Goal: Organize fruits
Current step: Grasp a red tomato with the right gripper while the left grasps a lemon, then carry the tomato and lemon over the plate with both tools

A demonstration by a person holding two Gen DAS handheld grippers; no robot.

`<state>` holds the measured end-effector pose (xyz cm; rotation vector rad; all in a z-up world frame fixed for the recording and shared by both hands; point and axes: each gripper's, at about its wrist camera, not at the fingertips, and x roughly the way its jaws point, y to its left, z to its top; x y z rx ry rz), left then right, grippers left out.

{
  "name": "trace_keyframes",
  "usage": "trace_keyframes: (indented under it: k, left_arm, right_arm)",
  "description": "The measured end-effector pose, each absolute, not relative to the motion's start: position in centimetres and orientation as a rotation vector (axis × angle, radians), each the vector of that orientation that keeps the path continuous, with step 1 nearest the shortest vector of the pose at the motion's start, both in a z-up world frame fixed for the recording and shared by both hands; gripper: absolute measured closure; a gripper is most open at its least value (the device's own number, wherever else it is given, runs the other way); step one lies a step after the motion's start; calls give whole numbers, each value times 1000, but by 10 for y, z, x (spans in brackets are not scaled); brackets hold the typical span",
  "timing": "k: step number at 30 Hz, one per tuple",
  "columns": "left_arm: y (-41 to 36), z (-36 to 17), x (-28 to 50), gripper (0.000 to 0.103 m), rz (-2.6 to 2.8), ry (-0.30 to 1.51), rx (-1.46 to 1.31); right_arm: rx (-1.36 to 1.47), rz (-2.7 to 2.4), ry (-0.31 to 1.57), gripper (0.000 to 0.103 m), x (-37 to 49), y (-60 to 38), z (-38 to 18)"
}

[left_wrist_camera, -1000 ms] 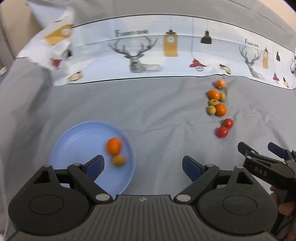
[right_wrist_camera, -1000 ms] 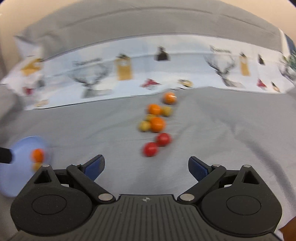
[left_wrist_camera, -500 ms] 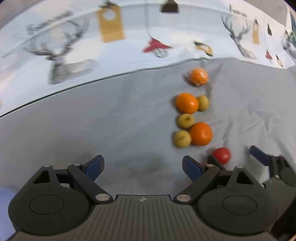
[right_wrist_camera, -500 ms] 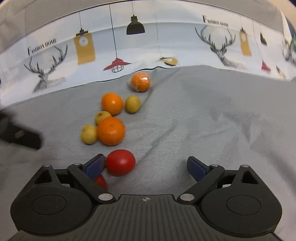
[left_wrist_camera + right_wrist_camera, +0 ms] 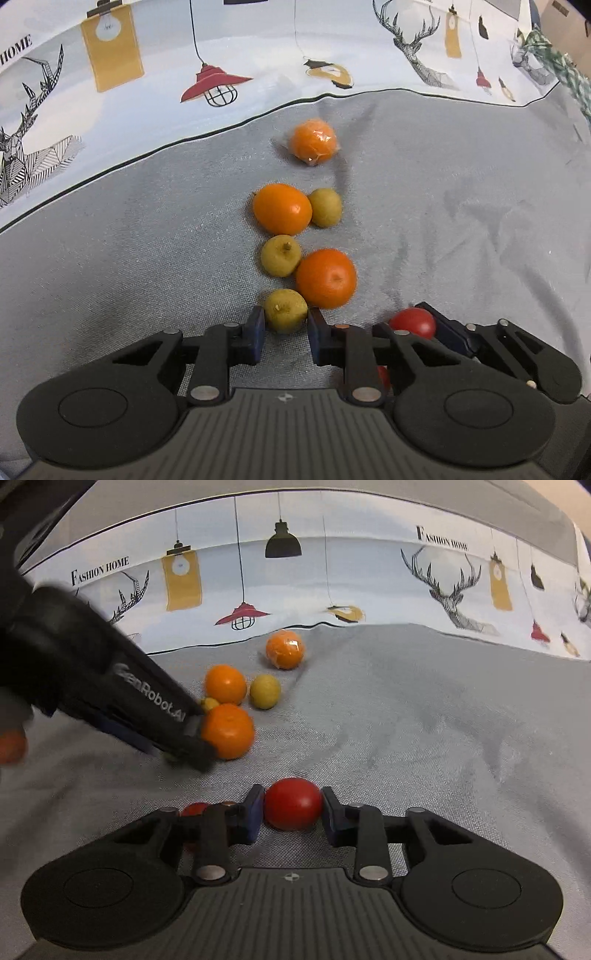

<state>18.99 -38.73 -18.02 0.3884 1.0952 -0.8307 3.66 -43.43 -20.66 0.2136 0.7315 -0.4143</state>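
**Both claws closing on fruit at the row's near end**

Nearest yellow-green fruit (image 5: 285, 310) sits on the grey desk cloth (image 5: 461, 229), clamped by the left claw (image 5: 284, 326); a red tomato (image 5: 293, 804) is clamped by the right claw (image 5: 293, 806). Half a second earlier both claws stood apart, approaching. Both grasps appear made; lifting comes next. Oranges (image 5: 326, 278) remain just beyond.

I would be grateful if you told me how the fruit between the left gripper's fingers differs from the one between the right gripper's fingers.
The left gripper closes on a yellow-green fruit; the right gripper closes on a red tomato. The yellow-green fruit has a dull skin and a small stem nub; the tomato is glossy and smooth. The yellow-green fruit touches an orange; the tomato sits apart from the pile. Both are roundish and rest on the grey cloth.
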Motion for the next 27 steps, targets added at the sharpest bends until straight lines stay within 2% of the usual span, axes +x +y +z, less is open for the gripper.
trace_keyframes:
  k: [8,14,19,27]
  left_arm:
    - [-342,-141,168,76,-785,1067,306]
    - [-260,-81,113,76,-708,1054,240]
    - [-183,-45,77,76,-627,1072,177]
    - [-76,-8,30,76,-483,1056,126]
  right_arm:
    - [266,-563,646,69,24,-455,-200]
    - [254,-602,578,69,-4,-450,-167]
    - [254,-466,529,69,-38,-405,-112]
    - [322,-157,609,69,-85,-302,-55]
